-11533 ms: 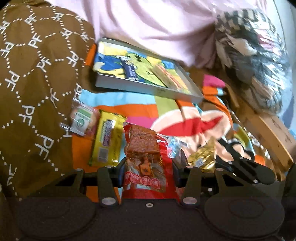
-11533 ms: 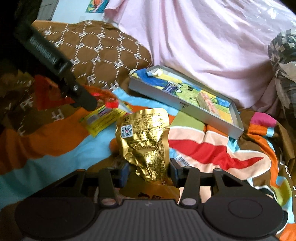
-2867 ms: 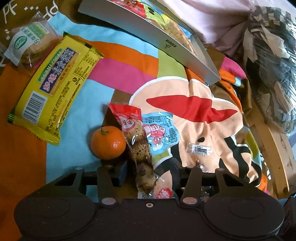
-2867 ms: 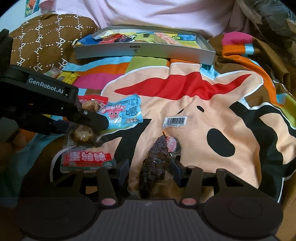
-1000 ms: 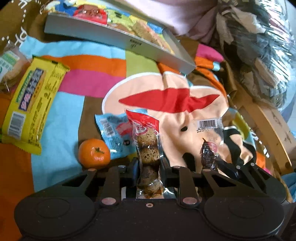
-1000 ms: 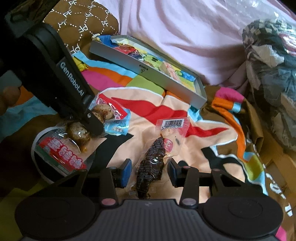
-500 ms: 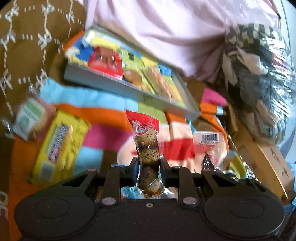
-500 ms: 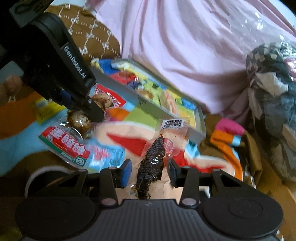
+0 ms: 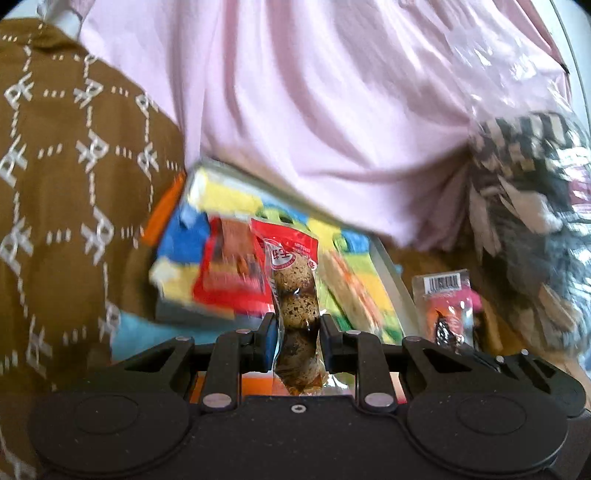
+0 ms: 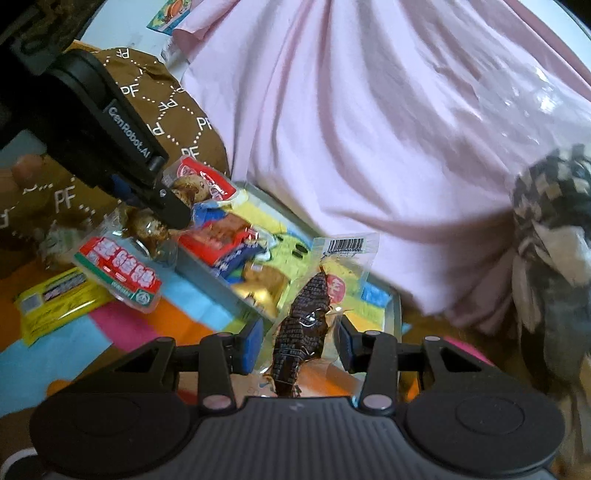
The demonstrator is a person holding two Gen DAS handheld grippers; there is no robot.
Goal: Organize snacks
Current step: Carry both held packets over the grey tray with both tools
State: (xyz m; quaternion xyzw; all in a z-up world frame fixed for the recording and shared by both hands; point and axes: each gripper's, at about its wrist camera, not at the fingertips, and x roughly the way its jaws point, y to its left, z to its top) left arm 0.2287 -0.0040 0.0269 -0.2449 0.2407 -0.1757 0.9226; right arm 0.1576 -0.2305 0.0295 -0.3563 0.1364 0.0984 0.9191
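The left gripper point(image 9: 297, 332) is clamped tight on one clear pack of speckled eggs point(image 9: 295, 295), four showing, held upright in front of the tray point(image 10: 207, 273). The right gripper point(image 10: 301, 341), jaws narrowly apart, pinches one dark snack packet point(image 10: 306, 317) above the tray's near corner. One yellow bar point(image 10: 55, 299) lies on the blanket point(image 10: 122, 317) beside the tray.

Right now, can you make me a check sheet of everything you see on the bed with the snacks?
Surface: colourful blanket, rumpled.
Job's things: grey tray partly filled with packets; yellow packet outside it on the blanket.
Clutter: brown pillow, pink sheet, patterned bundle.
Grippers: left gripper shut on the quail egg pack; right gripper shut on the dark snack pack.
Cables: nothing seen.
Surroundings: small picture on the wall.
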